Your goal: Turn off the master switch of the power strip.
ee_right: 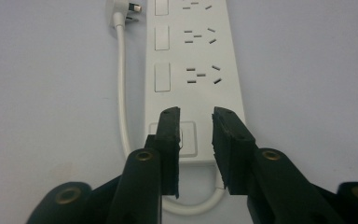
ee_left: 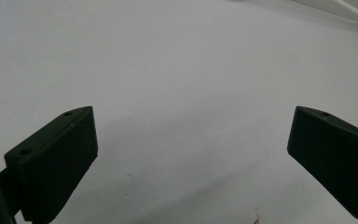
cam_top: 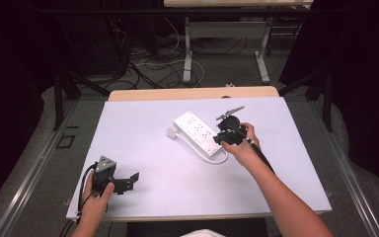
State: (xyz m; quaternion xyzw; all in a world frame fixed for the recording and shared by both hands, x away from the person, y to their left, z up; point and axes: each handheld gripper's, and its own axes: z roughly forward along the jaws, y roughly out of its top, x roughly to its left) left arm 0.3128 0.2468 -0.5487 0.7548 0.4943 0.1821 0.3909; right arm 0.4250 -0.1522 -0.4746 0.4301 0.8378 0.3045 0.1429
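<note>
Nearest the high camera, the left gripper (cam_top: pixel 127 180) rests near the table's front-left corner in the person's left hand (cam_top: pixel 96 200), jaws spread wide over bare white tabletop (cam_top: pixel 143 143) — nothing between them in its own view.

Power strip (cam_top: pixel 197 132): lies flat, right of the table's centre, long axis running diagonally from back-left to front-right. Its white cable (ee_right: pixel 121 93) runs alongside one long edge, loops round the end nearest the person and finishes in a plug (cam_top: pixel 171 133) beside the far end.

Right gripper (ee_right: pixel 195 140): held in the right hand (cam_top: pixel 244 145) at the strip's near end, pointed along the long axis. Jaws stand narrowly apart, a clear gap between them, over the nearest rocker switch (ee_right: pixel 186 136); contact cannot be confirmed.

Assessment — the right hand is far the nearer and is already aligned lengthwise with the strip. Any coming move most likely concerns that end switch or the strip's near end.
</note>
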